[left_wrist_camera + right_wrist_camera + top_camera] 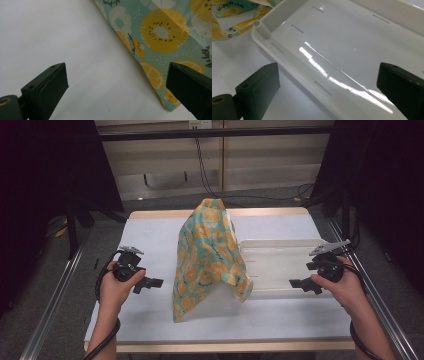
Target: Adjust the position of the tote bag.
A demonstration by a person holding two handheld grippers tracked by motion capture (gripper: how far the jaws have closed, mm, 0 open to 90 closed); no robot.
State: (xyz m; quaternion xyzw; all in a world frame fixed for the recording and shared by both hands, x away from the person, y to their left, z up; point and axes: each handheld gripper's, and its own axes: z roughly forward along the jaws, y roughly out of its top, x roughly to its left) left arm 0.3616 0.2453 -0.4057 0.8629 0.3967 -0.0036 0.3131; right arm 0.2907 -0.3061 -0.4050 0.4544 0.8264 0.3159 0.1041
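Left gripper [156, 283]: black two-jaw claw in the person's left hand, near the front left of the table, jaws spread wide and holding nothing, aimed toward the middle.
Right gripper [297, 284]: black two-jaw claw in the right hand, at the front right, jaws likewise wide and empty, poised over the near rim of the tray.
Cloth [210, 256]: teal fabric printed with yellow citrus slices, lying mid-table between both claws, running long from the near edge to the far edge, right hem draped over the tray's left end.
Cloth from left claw: just ahead and toward the table's centre; near lower corner [172, 106] beside the jaw on that view's right, not pinched.
Tray [280, 265]: shallow white plastic tray with slots, right of the cloth.
Nearer hand to cloth: probably the left.
Table [150, 230]: white-covered top, farthest behind.
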